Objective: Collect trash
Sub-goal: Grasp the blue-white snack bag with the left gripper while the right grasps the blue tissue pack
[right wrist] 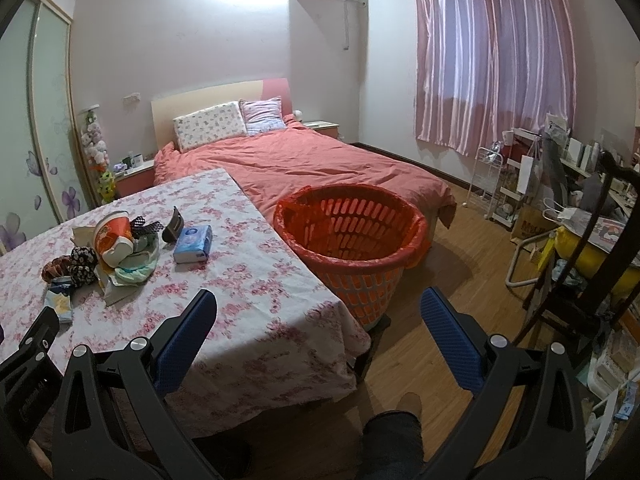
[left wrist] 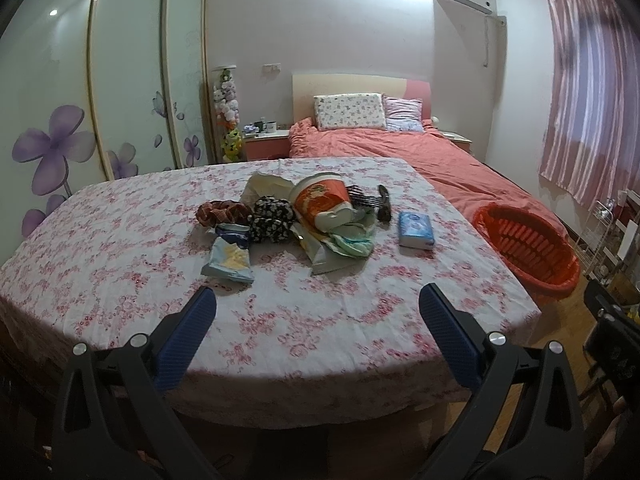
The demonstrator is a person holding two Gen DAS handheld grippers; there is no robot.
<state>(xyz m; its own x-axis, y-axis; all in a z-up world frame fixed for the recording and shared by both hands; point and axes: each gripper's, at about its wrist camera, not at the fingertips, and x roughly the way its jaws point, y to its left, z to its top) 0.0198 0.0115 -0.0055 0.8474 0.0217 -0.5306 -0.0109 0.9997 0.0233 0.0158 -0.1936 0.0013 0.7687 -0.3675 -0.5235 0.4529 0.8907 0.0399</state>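
Item: trash pile (left wrist: 296, 216) lay mid-bench, orange basket (right wrist: 352, 240) off the bench's right edge; your left hand-held gripper (left wrist: 318, 300) and right hand-held gripper (right wrist: 318, 300) gaped wide, empty; you did best reaching for the nearest wrapper (left wrist: 230, 264) first.

Bedroom: coral bed (right wrist: 304, 160), pink curtains (right wrist: 492, 60)

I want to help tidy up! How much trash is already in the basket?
None that shows: the orange basket looks empty. Nothing is in hand; the left gripper and right gripper are both open. Left to do: the whole trash pile on the table.
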